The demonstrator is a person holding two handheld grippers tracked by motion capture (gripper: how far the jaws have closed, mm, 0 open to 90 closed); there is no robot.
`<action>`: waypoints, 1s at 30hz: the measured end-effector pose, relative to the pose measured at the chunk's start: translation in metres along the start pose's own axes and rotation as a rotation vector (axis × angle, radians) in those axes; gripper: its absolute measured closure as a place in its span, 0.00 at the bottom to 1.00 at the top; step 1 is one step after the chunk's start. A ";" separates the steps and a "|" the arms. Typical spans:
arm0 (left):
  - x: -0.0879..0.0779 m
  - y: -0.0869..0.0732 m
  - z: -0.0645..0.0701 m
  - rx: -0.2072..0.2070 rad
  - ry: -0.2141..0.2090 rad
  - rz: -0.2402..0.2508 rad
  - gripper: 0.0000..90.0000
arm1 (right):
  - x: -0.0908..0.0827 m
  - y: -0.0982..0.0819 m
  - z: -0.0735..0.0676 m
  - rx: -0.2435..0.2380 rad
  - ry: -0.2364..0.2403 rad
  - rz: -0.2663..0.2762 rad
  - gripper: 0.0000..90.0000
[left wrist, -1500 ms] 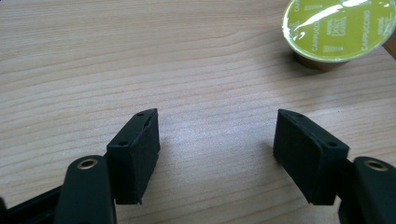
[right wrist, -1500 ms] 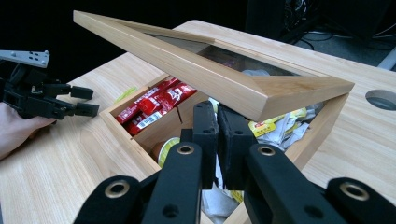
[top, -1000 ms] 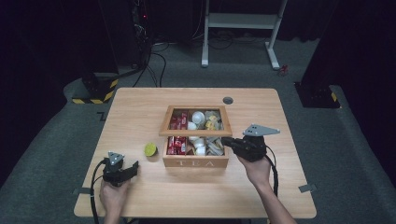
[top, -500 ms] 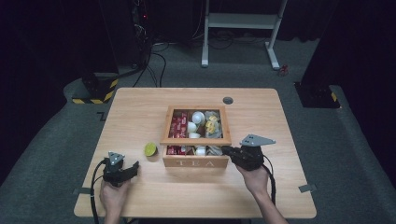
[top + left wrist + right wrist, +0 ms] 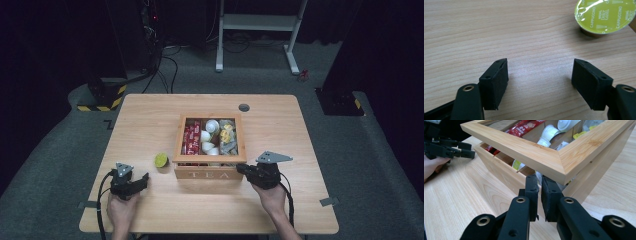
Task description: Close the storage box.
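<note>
Pale woodgrain table [image 5: 150,115], square lidded bamboo box [image 5: 210,172].

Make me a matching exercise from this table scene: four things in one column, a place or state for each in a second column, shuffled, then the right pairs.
Things:
1. left tongs
2. right tongs
3. green coffee capsule
4. tea box lid

Places or states:
A. lies on the bare table, left of the wooden tea box
B. tilted, lifted off the box below it
C. jaws wide apart over bare wood
D. jaws almost together, just under the lid's corner

Pairs: 1-C, 2-D, 3-A, 4-B
</note>
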State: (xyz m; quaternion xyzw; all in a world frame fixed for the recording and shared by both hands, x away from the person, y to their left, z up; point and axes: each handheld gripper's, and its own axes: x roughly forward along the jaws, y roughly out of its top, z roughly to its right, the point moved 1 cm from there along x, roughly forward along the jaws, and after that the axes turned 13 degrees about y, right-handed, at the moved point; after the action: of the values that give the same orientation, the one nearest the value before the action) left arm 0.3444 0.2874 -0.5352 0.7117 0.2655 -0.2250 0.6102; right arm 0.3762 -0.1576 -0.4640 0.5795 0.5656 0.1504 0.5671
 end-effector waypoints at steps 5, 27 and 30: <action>0.000 0.000 0.000 0.000 0.000 0.000 0.33 | 0.001 -0.004 -0.001 0.002 -0.004 -0.011 0.92; 0.000 0.000 0.000 0.000 0.000 -0.001 0.33 | 0.006 -0.014 0.000 0.022 -0.008 -0.039 0.91; 0.000 0.000 0.000 0.000 0.001 0.000 0.33 | 0.006 -0.015 0.000 0.019 -0.006 -0.040 0.91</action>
State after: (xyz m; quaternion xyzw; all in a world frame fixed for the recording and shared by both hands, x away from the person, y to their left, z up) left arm 0.3443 0.2872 -0.5351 0.7118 0.2657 -0.2249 0.6100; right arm 0.3712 -0.1570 -0.4793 0.5740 0.5769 0.1319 0.5659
